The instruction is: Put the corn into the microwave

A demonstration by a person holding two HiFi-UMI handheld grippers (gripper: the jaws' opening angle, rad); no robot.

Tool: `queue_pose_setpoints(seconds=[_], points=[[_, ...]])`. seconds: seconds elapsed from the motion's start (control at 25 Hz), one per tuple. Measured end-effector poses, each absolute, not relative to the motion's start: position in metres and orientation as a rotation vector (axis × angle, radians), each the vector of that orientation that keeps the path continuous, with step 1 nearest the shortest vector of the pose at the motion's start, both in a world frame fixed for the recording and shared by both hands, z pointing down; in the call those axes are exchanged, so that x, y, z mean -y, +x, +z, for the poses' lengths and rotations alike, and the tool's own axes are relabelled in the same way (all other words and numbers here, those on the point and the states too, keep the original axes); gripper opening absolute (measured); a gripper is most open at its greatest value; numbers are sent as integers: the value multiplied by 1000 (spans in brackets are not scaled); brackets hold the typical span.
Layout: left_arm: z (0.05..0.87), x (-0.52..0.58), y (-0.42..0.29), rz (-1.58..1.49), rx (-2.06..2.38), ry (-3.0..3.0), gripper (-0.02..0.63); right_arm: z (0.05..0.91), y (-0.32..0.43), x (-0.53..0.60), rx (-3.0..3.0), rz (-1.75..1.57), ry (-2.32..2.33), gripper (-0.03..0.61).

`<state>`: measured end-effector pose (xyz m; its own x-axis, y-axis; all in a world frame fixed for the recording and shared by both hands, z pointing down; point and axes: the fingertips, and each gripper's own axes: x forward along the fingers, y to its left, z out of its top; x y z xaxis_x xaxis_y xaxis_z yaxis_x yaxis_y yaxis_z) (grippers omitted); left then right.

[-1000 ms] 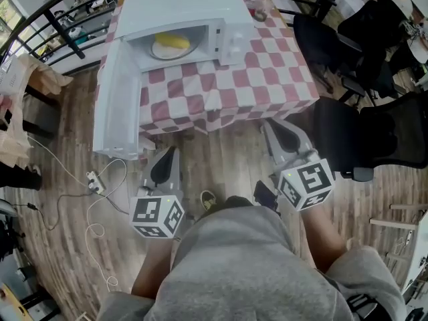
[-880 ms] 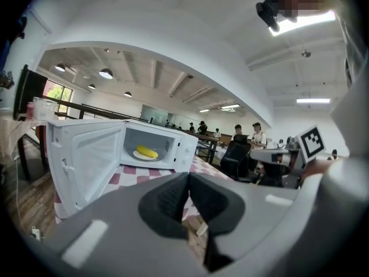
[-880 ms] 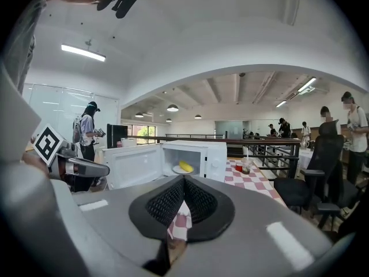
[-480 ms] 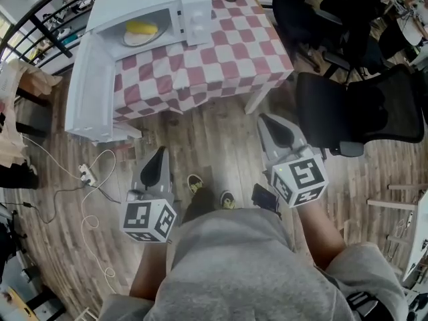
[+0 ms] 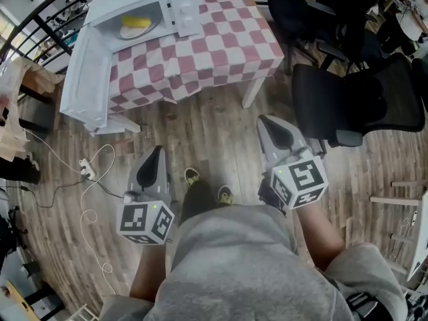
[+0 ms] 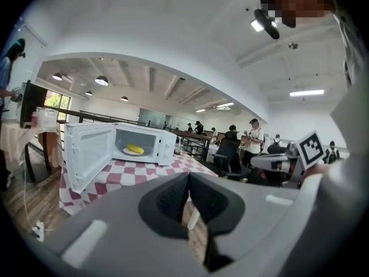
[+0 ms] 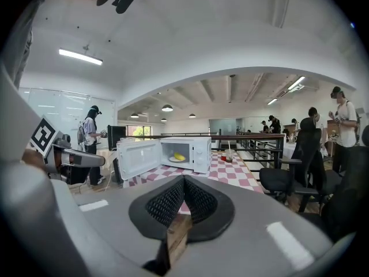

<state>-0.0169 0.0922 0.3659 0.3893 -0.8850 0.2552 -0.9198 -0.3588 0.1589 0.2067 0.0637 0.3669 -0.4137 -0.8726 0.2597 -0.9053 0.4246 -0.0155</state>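
Head view: corn on plate inside microwave, 11 o'clock, door open. Placement looks done; maybe door closing left. Checkered table, wood floor, black chair at 2 o'clock.
Left gripper view: left gripper fingers pressed together, empty.
Right gripper view: right gripper fingers likewise; open-plan room, people beyond.

corn: yellow | microwave: white | tablecloth: red-white check | chair: black

Smooth white microwave — soft checked tablecloth — matt wood-plank floor.
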Motion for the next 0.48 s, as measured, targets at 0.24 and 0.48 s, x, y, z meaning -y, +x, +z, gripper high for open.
queue_pose_setpoints(seconds=[0.24,0.48], points=[[355,-100,-7,144,1615,2396,9,365,213,-71,2474,214,1557,-2],[353,-99,-6,149,1625,2392,9,367,212,-71,2486,216,1548,-2]])
